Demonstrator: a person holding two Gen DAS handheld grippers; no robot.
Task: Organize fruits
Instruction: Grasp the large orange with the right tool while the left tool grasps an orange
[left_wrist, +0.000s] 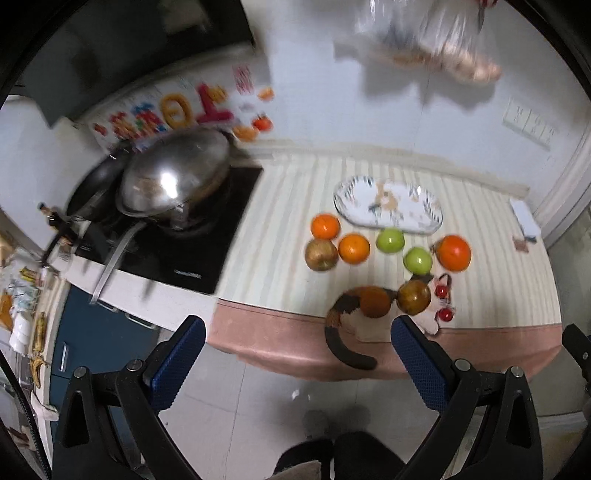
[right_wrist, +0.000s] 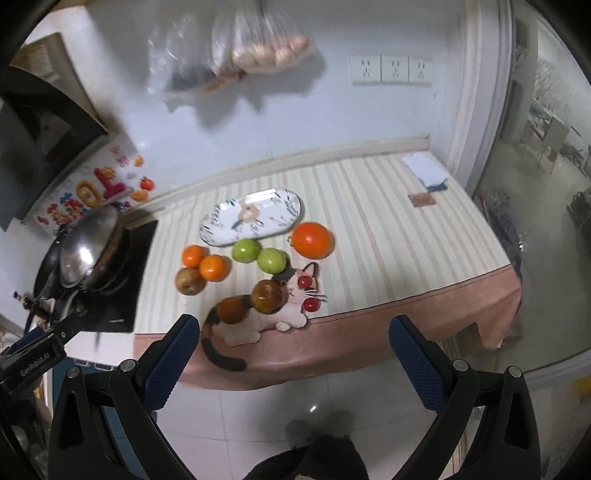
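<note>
Glossy round fruits (right_wrist: 255, 271) beside oval ceramic plate (right_wrist: 221, 232)

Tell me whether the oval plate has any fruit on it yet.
Empty. The oval plate shows only its printed pattern; the green apples and other fruit lie on the striped cloth beside it.

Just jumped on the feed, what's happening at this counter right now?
Nothing is being handled yet. The left gripper and right gripper both hang open in front of the counter, holding nothing. On the striped cloth lie loose oranges, two green apples and brownish fruit, some on a cat-shaped mat. The oval plate behind them holds no fruit.
</note>
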